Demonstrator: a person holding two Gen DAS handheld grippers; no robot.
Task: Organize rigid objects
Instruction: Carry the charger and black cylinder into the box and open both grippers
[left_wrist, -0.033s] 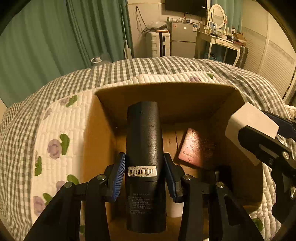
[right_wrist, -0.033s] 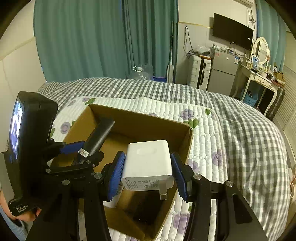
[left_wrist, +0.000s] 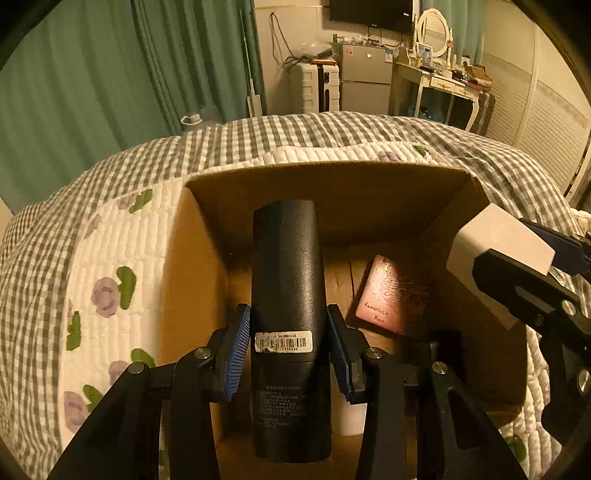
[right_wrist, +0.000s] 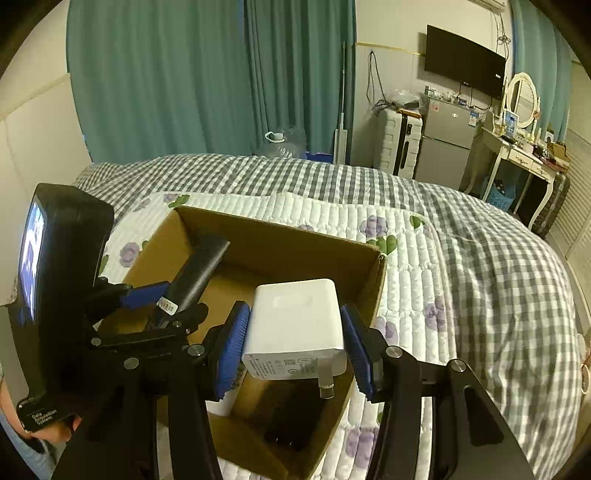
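Note:
My left gripper (left_wrist: 288, 350) is shut on a black cylindrical bottle (left_wrist: 288, 295) with a barcode sticker, held over the open cardboard box (left_wrist: 332, 192). My right gripper (right_wrist: 295, 339) is shut on a white plug charger (right_wrist: 295, 325), held over the box's (right_wrist: 280, 236) near right part. The charger (left_wrist: 498, 251) also shows at the right of the left wrist view, and the bottle (right_wrist: 199, 273) at the left of the right wrist view. A pink booklet (left_wrist: 391, 295) lies on the box floor.
The box sits on a white flowered quilt (right_wrist: 424, 295) over a grey checked bedspread (right_wrist: 517, 258). A white object (left_wrist: 349, 417) stands in the box near my left gripper. Green curtains, a fridge (right_wrist: 447, 140) and a dressing table (right_wrist: 524, 155) stand beyond the bed.

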